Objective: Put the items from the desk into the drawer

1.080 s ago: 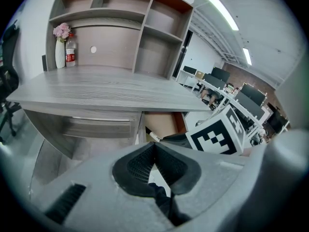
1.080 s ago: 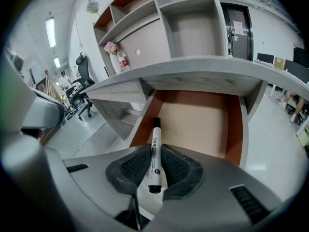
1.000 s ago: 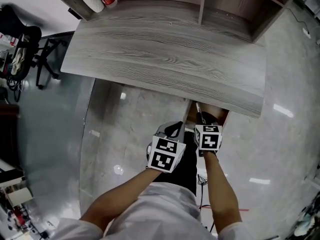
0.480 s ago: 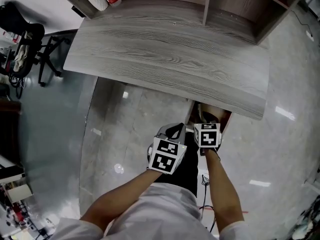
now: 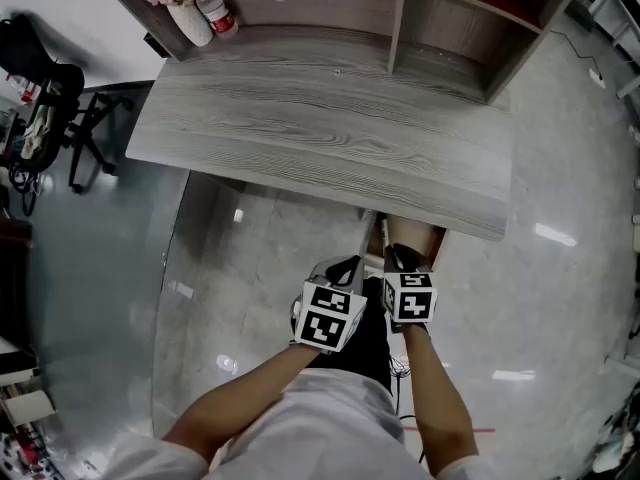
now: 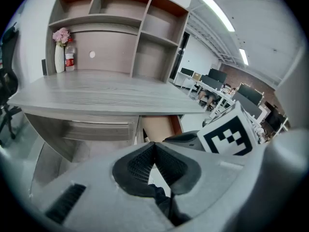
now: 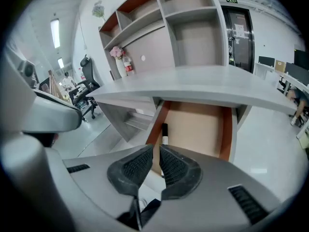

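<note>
- While both tools hang low on the near side of the desk, the drawer (image 7: 203, 129) stands pulled out under the right end of the tabletop (image 5: 330, 138).
- Left tool (image 6: 154, 149): its jaws are pressed together with nothing between them. It sits just left of the drawer front.
- Right tool (image 7: 156, 153): its jaws are drawn narrow, with only a slit between the pads and nothing in it. It points straight into the drawer.
- A dark pen (image 7: 164, 132) lies inside the drawer along its left wall, apart from both tools. The rest of the drawer floor looks bare.
- Across its middle and right, the tabletop carries nothing loose. A vase (image 5: 190, 18) of flowers and a bottle (image 5: 212, 10) stand side by side at the far left corner, under the shelves (image 5: 400, 8).
- My reading is that the putting-away is done or close to it, and the step in hand is the pause after a drop-off.
- The next move is likely to be pushing the drawer front squarely until it closes. If the vase and bottle count as items, it calls instead for a long reach to the far left with jaws opened wide.
</note>
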Motion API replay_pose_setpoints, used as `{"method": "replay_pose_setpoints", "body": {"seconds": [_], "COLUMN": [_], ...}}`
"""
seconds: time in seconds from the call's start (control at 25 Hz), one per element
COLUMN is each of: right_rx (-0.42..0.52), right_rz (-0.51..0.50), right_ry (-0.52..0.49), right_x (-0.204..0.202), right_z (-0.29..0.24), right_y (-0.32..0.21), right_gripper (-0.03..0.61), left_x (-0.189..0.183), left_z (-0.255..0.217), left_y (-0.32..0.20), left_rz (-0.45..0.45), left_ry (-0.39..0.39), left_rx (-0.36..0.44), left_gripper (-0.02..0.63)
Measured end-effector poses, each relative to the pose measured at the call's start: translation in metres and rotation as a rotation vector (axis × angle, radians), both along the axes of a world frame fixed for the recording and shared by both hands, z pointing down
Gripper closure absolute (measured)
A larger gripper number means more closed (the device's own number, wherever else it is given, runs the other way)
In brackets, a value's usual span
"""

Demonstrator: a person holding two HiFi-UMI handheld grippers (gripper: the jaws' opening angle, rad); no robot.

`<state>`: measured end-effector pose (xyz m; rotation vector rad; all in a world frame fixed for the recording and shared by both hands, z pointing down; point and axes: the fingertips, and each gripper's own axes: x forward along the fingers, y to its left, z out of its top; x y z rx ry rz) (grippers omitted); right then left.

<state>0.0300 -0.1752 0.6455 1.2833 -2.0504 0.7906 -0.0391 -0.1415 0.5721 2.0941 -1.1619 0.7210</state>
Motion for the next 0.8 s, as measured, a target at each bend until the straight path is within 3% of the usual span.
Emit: {"method": "replay_pose_setpoints", "body": {"seconds": [0.4,0.8], "right_rx": [0.127,0.214], "right_rz": [0.019,0.045], "right_ry": [-0.022,-0.113], "right_x": [0.000,-0.010], "right_z": [-0.085,-0.152], "right_y": [0.030,0.059], "right_gripper": [0.555,0.577], "left_x": [0.013,0.020], "left_z": [-0.036,-0.077], "left_y": [0.008,0.024], "left_rz": [0.017,0.050], "left_ry": [0.066,0.121], "left_rx": [0.076,0.148], "left_gripper": [0.611,0.611]}}
